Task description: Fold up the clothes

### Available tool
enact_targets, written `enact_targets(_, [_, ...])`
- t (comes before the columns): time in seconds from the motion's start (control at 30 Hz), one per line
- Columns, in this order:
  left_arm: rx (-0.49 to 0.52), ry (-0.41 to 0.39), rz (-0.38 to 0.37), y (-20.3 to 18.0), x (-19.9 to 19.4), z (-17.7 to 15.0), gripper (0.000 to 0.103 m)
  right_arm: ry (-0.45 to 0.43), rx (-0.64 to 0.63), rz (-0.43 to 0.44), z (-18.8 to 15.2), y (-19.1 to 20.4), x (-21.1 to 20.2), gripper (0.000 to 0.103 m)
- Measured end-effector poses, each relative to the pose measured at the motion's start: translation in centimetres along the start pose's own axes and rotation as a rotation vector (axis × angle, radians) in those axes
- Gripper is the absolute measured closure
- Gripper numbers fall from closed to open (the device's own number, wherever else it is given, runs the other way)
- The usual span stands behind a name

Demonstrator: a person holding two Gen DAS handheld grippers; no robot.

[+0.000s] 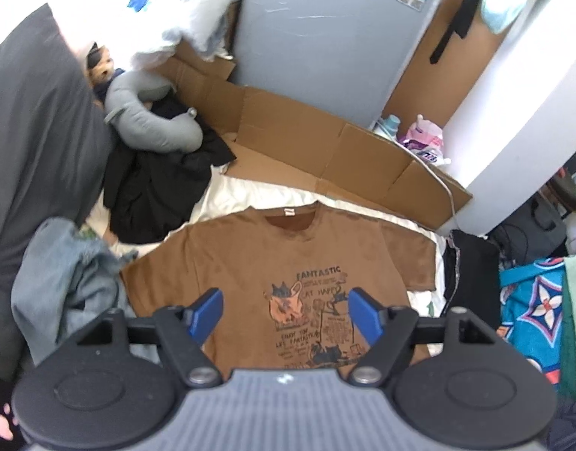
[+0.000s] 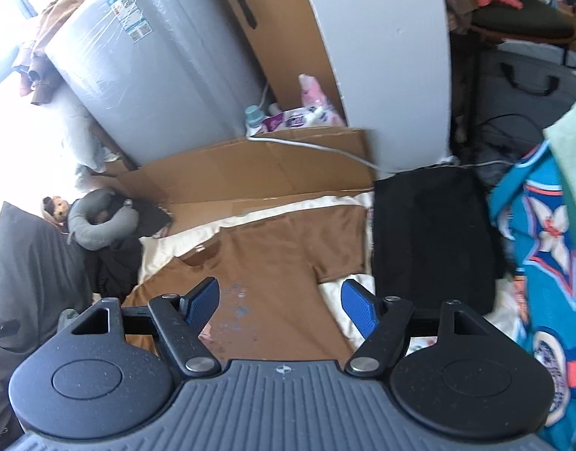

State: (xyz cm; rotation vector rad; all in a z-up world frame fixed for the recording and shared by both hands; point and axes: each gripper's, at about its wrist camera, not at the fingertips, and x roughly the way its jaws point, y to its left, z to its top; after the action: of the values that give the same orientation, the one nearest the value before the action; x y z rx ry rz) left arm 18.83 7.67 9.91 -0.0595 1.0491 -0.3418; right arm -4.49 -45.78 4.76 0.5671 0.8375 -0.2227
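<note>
A brown T-shirt [image 1: 250, 259] with a dark printed graphic lies flat, front up, on a cream sheet [image 1: 227, 195], collar away from me and both sleeves spread. My left gripper [image 1: 286, 310] is open and empty, hovering above the shirt's lower front over the print. In the right wrist view the same shirt [image 2: 272, 259] lies below, with its right sleeve [image 2: 336, 240] spread toward a black folded garment [image 2: 430, 236]. My right gripper [image 2: 280, 300] is open and empty above the shirt's right side.
Flattened cardboard [image 1: 325, 150] lies behind the shirt. A black clothes pile [image 1: 156, 188] and grey neck pillow [image 1: 152, 120] sit at far left, a blue-grey garment [image 1: 66, 285] at left. A teal patterned cloth [image 1: 532, 308] lies at right, next to the black folded garment [image 1: 472, 274].
</note>
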Motion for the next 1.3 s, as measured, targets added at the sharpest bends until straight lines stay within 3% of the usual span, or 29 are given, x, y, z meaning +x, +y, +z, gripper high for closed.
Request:
enact_targets(0.13, [0.025,0.038,0.018,-3.5,3.5,2.0,0.027,0.014,0.038,0.026,0.2,-2.0,4.1,0.026])
enact_targets(0.27, [0.04,0.089,-0.015,-7.0,7.9,3.9,0.027,0.054,0.077,0.029,0.3,-4.5,8.6,0.026])
enact_targets(0.43, [0.073,0.131,0.003,-11.9,14.8,6.4,0.028,0.094,0.025,0.022,1.2,-6.4,13.5,0.027])
enact_targets(0.6, [0.154,0.129,0.02,-17.0,22.1,8.2,0.034,0.081,0.042,0.014,2.4,-8.3,18.3,0.027])
enact_targets(0.7, [0.202,0.109,-0.019,-19.9,26.3,8.9,0.037,0.056,0.077,-0.026,2.1,-9.3,21.1,0.028])
enact_targets(0.8, [0.238,0.079,-0.047,-22.2,30.5,9.2,0.037,0.027,0.09,0.011,1.7,-9.8,23.7,0.028])
enact_targets(0.9, [0.257,0.093,-0.071,-24.0,35.0,9.3,0.044,0.018,0.128,0.045,0.8,-10.6,26.9,0.03])
enact_targets(1.0, [0.308,0.111,-0.088,-25.8,39.4,9.3,0.051,0.005,0.149,0.044,0.1,-11.3,29.8,0.039])
enact_targets(1.17, [0.41,0.108,-0.13,-28.7,45.9,9.4,0.056,-0.025,0.174,0.048,-1.8,-11.9,33.4,0.039])
enact_targets(1.3, [0.475,0.107,-0.168,-31.0,50.2,9.2,0.065,-0.026,0.153,0.047,-3.2,-12.2,36.1,0.039])
